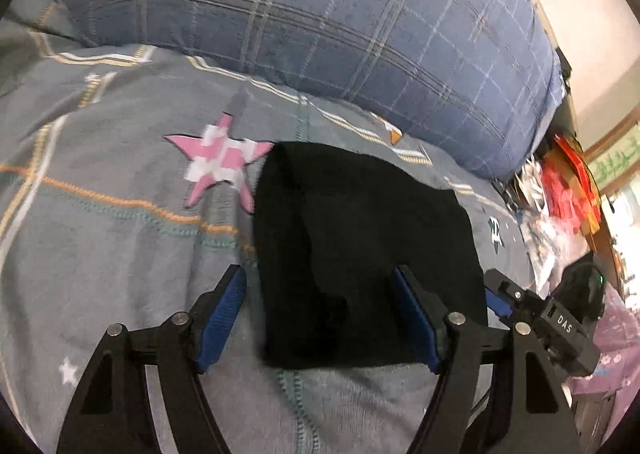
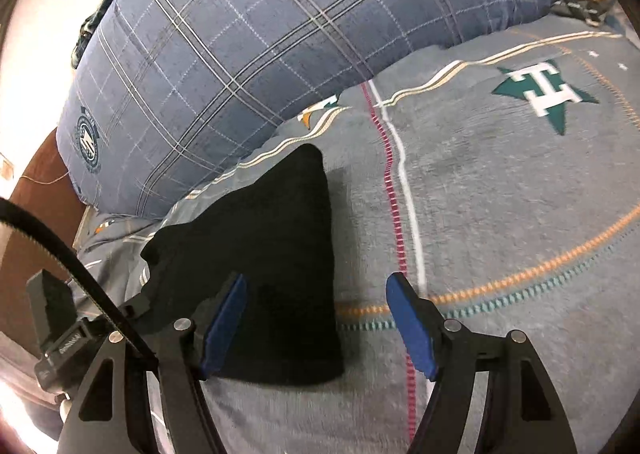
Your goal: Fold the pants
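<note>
The black pants (image 1: 360,246) lie folded into a compact rectangle on the grey bedspread (image 1: 120,254). My left gripper (image 1: 320,318) is open above the pants' near left edge, its blue pads (image 1: 224,318) apart and empty. The right gripper's body (image 1: 536,314) shows at the pants' right side. In the right wrist view the pants (image 2: 272,254) lie to the left, and my right gripper (image 2: 316,326) is open over their near right corner, holding nothing. The other gripper (image 2: 60,326) shows at the lower left.
A big blue plaid pillow (image 1: 320,22) lies behind the pants, also in the right wrist view (image 2: 260,34). A pink star patch (image 1: 224,166) and a green star patch (image 2: 544,90) mark the bedspread. Red and clear bags (image 1: 560,190) clutter the bed's right edge.
</note>
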Demonstrator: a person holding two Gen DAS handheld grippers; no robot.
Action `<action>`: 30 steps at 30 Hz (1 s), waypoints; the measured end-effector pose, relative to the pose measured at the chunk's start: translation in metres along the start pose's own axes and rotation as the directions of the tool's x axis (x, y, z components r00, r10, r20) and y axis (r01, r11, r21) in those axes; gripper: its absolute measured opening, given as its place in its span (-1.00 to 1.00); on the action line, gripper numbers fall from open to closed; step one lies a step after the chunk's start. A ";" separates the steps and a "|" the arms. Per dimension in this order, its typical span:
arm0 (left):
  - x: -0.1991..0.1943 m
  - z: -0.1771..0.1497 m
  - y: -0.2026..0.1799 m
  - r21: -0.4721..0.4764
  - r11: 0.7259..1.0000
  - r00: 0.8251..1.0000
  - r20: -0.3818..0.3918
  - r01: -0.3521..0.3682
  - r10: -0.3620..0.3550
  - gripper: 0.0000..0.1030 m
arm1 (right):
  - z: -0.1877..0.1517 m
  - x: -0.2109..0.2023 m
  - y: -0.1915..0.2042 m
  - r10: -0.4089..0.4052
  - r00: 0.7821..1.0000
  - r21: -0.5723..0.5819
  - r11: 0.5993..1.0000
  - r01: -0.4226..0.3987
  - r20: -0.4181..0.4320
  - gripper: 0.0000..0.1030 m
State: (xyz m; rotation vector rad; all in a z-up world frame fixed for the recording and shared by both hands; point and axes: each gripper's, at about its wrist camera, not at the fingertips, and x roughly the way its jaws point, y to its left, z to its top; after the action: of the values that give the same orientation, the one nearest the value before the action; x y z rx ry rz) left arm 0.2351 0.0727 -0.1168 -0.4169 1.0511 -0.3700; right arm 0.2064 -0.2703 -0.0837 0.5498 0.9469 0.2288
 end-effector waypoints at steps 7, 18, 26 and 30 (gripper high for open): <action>0.035 0.005 -0.006 0.000 0.999 0.996 -0.074 0.049 -0.049 0.69 | 0.006 0.033 0.001 0.068 0.996 0.009 0.998 -0.068 -0.056 0.49; -0.004 0.009 -0.035 -0.008 0.994 0.994 -0.021 0.109 -0.109 0.06 | 0.021 0.006 0.046 0.156 0.986 -0.125 0.979 -0.161 -0.053 -0.40; -0.026 0.045 -0.062 0.026 0.990 0.989 0.041 0.139 -0.140 0.06 | 0.059 -0.021 0.057 0.220 0.975 -0.102 0.971 -0.218 0.005 -0.40; -0.028 0.059 -0.070 0.062 0.993 0.993 0.065 0.098 -0.102 0.06 | 0.073 -0.021 0.062 0.228 0.973 -0.100 0.969 -0.225 0.020 -0.40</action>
State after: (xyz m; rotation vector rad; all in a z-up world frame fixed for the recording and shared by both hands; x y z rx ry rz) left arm 0.2689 0.0346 -0.0353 -0.4281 0.9531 -0.4722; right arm 0.2571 -0.2515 -0.0020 0.5703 0.8372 0.4687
